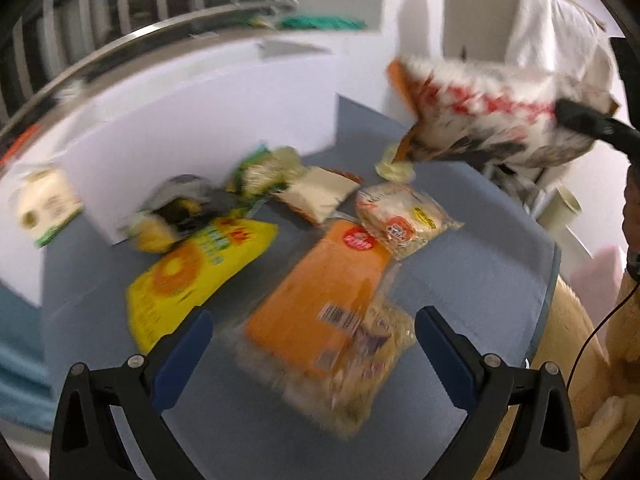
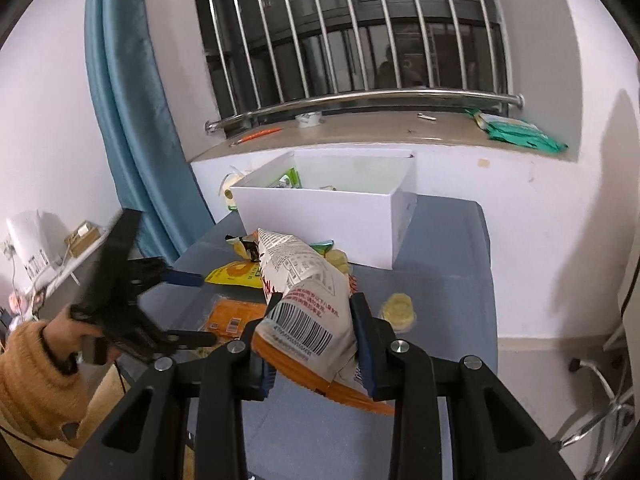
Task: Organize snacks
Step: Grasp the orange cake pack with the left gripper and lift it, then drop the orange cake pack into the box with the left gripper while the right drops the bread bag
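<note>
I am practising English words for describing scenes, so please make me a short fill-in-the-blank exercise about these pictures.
1. The right gripper is shut on a white ____ of snacks.
2. The white box stands on the ____ table.
3. The left gripper hangs open above an ____ packet.

Missing words: bag; blue; orange

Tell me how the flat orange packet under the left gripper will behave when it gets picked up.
The orange packet is a flat, crinkly film bag, so it will probably sag from a pinched edge. It looks light for its size. The glossy wrap may slip between the left gripper's open jaws unless gripped well in.
</note>
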### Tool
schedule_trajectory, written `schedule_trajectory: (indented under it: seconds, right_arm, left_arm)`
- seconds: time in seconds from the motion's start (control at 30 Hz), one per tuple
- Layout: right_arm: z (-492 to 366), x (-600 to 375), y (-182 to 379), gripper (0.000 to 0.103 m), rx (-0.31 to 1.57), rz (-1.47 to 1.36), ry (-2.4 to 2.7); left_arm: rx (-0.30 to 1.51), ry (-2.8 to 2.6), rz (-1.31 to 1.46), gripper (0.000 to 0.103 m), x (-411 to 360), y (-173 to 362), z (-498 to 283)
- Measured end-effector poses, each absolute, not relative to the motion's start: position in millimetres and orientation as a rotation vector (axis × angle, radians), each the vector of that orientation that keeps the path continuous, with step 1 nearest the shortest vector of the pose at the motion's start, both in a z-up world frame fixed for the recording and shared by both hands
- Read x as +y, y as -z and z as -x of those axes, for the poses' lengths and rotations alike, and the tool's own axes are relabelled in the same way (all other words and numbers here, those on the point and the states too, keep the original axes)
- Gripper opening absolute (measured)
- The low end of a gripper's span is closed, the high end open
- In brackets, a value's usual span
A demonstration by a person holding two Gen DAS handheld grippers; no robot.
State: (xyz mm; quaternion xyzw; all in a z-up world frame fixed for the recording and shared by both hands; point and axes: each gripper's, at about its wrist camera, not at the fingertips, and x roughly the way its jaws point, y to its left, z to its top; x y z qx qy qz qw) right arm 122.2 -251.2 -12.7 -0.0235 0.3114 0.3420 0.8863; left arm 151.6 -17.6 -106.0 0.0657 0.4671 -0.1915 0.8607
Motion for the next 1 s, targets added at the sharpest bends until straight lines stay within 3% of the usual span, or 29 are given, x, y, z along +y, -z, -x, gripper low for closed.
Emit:
schedule_trajectory:
  seconds: [0.27,0.37,0.4,0.53,0.77,1.0]
  right_arm:
    - [-117.2,-271.6,16.5,0.035,0.657,0.004,-0.695]
    - [-116.5,-274.1,16.9,0.035,0.658,-0.007,-0.695]
    - [-116.6,-275.5,17.6,0.035,0.66,-0.012,-0.696]
    - [-118.2,-274.8,20.4,0.035,0.667,-0.022,-0.698]
    - [-122.0,-270.1,26.1,0.035,0.667,-0.046,-0.701]
    - [-137.5,-249.4,12.9,0.035,0.625,-0.084,-0.695]
  left_arm:
    - [1.198,0.502,-0.18,0.102,-37.1,144.1,-201.7]
    - [1.178,0.494,-0.188,0.084,-37.6,138.2,-199.0]
    - [1.175,0.495,-0.176,0.071,-36.0,134.6,-197.0]
    - [1.169,0.47,-0.107,0.061,-23.2,126.3,-184.7]
    - [0.958,0.394,-0.003,0.06,10.1,81.3,-121.7]
    - [0.719,0.289,0.178,0.06,64.7,9.8,-105.6]
